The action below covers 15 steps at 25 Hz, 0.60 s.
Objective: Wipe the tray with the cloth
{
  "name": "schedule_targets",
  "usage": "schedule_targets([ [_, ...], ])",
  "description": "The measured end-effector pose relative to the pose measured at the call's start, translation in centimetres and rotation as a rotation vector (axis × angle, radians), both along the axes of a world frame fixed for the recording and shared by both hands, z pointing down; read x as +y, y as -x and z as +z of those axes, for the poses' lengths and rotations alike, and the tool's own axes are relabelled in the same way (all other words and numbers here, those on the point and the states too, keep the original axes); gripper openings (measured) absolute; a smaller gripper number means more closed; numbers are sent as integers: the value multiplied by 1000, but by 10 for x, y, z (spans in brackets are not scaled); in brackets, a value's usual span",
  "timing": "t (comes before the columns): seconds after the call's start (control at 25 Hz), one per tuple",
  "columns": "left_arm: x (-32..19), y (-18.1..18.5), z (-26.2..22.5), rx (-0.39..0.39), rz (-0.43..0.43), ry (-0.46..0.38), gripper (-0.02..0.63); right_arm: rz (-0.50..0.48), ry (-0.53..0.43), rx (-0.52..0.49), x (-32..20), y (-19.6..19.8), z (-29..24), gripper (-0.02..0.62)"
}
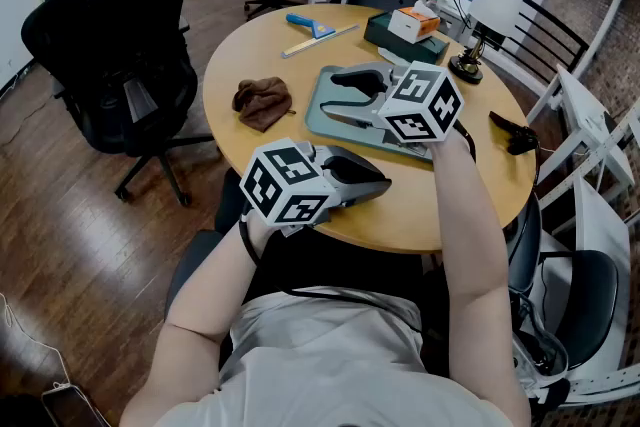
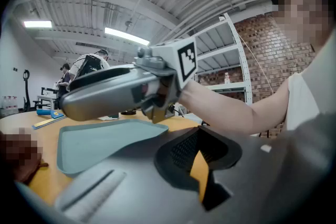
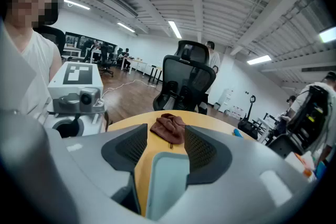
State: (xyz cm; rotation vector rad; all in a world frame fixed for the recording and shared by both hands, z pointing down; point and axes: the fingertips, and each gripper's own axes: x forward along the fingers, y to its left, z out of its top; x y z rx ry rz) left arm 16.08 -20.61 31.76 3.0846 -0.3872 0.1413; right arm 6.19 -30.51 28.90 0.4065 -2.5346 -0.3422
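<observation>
The brown cloth [image 1: 262, 101] lies crumpled on the round wooden table, left of the grey-green tray [image 1: 325, 115] and apart from it. My right gripper [image 1: 335, 98] hovers over the tray with its jaws pointing left toward the cloth, open and empty. In the right gripper view the cloth [image 3: 169, 127] sits ahead beyond the right gripper [image 3: 160, 152], with the tray [image 3: 168, 181] corner and bare table showing in the gap. My left gripper [image 1: 383, 183] rests at the table's near edge, shut, holding nothing. From the left gripper [image 2: 202, 165] view, the tray [image 2: 100, 141] lies ahead under the right gripper.
Behind the tray lie a blue-handled scraper [image 1: 310, 24], a long pale stick [image 1: 320, 40], a dark green box with a small carton [image 1: 405, 33], and a lamp base [image 1: 466, 65]. A black object [image 1: 515, 133] sits at the right edge. Black office chairs [image 1: 110, 45] stand to the left.
</observation>
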Motion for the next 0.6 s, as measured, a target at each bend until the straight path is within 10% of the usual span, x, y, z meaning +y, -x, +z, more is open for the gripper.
schedule_targets([
  [0.6, 12, 8, 1, -14, 82, -56, 2, -198, 106, 394, -83, 116, 71, 373],
])
